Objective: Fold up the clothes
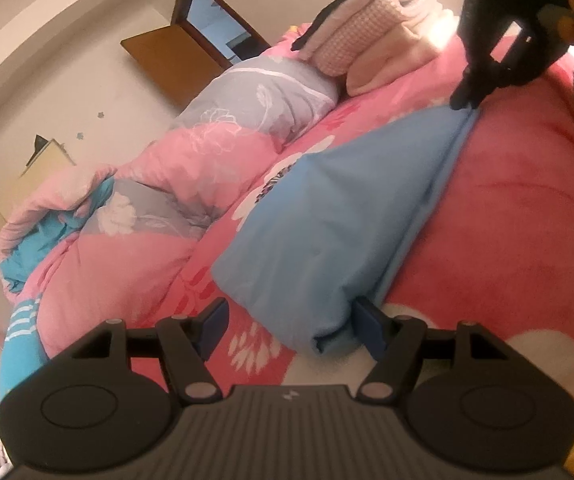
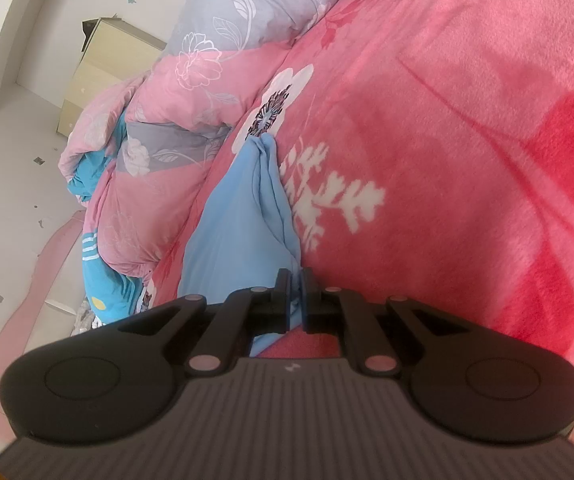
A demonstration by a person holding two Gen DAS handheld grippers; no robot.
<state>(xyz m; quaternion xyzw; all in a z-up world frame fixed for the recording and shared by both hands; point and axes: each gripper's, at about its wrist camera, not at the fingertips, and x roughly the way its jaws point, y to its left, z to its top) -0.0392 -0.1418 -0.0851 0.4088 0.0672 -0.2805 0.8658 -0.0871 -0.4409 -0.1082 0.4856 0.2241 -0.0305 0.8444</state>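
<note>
Over at nine o'clock the puffy floral quilt (image 1: pixel 135 200) lies bunched aside, leaving the fleecy pink blanket (image 1: pixel 507 208) bare as a folding surface for the smooth blue garment (image 1: pixel 327 220) lying at its centre. My left gripper (image 1: pixel 291 324) stands wide open at six o'clock, its right pad beside the garment's rolled near corner but gripping nothing, probably lining up a pinch. At one o'clock my right gripper (image 1: pixel 465 100) is clamped on the far corner, likely anchoring the long folded edge taut.
</note>
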